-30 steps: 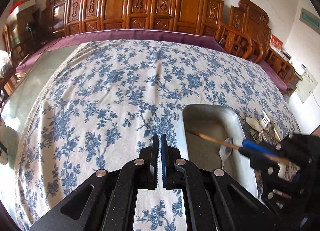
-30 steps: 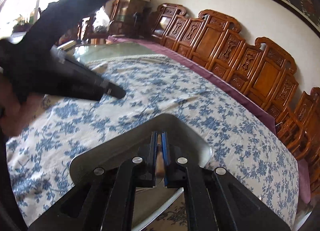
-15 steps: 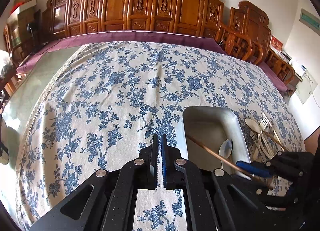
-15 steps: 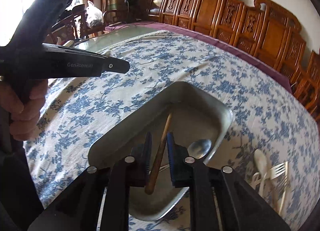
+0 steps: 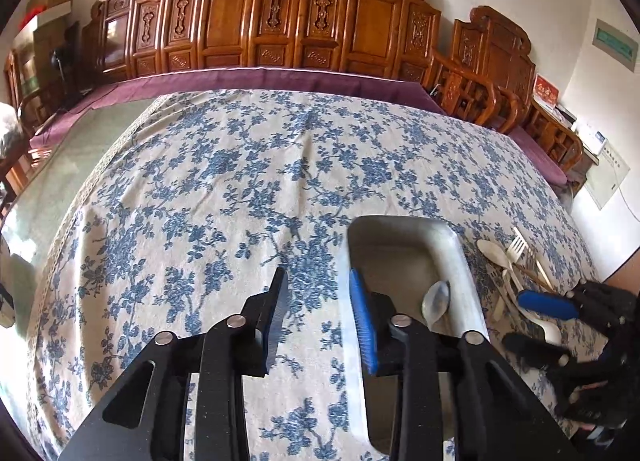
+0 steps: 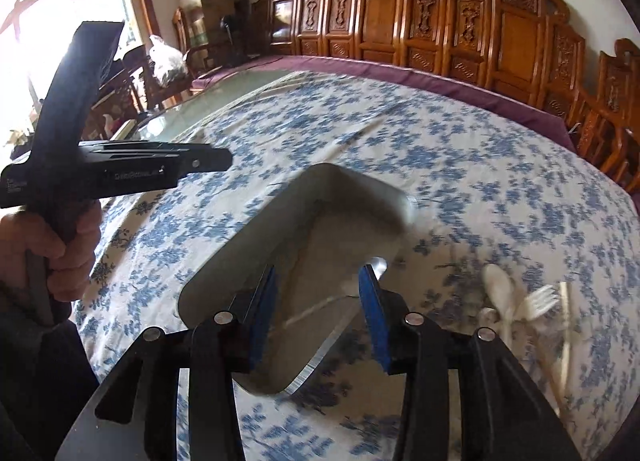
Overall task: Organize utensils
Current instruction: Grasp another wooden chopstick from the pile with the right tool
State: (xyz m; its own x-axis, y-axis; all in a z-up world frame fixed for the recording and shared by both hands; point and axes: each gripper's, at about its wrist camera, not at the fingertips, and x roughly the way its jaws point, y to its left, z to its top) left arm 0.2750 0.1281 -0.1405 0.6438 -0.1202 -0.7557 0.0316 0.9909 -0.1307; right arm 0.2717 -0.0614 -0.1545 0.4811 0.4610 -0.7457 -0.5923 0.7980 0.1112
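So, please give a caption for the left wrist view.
Left gripper open beside tray holding a spoon.

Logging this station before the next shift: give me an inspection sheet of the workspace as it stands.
Surface: blue floral tablecloth.
Job's things: metal tray holding a metal spoon; white spoon, white fork and more utensils loose on the cloth to its right.
Clutter: nothing seen.
Grippers: left gripper open, empty; right gripper open, empty, above the tray.
Cables: nothing seen.
Surroundings: carved wooden chairs, window.
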